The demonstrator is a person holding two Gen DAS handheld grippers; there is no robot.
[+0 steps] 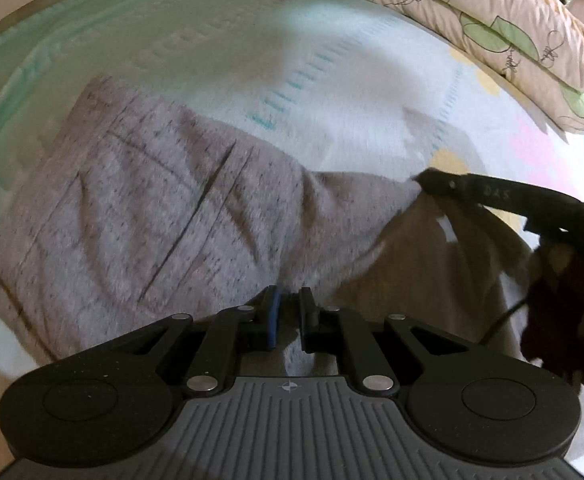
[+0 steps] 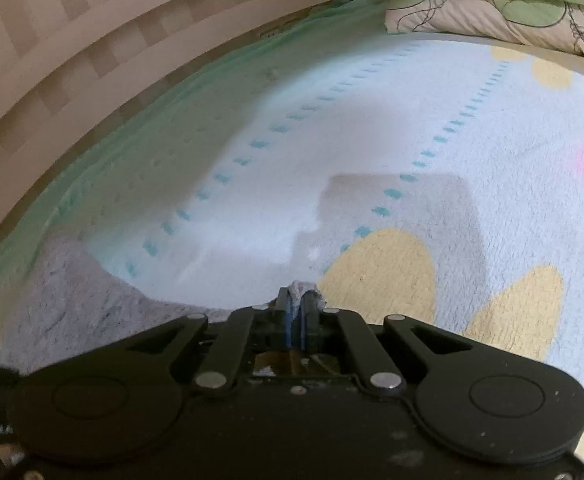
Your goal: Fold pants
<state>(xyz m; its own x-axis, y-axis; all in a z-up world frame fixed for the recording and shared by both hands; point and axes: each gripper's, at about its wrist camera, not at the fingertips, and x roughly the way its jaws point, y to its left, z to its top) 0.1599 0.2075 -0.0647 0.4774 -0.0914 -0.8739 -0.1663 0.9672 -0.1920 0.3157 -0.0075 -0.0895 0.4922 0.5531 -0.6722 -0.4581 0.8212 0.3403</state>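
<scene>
Your left gripper [image 1: 290, 312] had its jaws drawn close with a narrow gap, and grey cloth sat in that gap, so it looked to be pinching the near edge of the pants [image 1: 132, 208]. Your right gripper [image 2: 297, 312] was pressed together on a small bunch of the same grey fabric, which poked out past its tips. In the left view, that right gripper came in from the right, holding a raised corner of the cloth ahead and to the right of your left one.

From your left gripper, the pants stretched forward and to the left across the blanket [image 2: 371, 140], their long axis running away to the left, the far part lying flat and the held end lifted. Both grips sat at the same end, so the fold would probably have to carry leftward over the flat part. Pillows [image 1: 491, 32] lay well beyond, to the right.
</scene>
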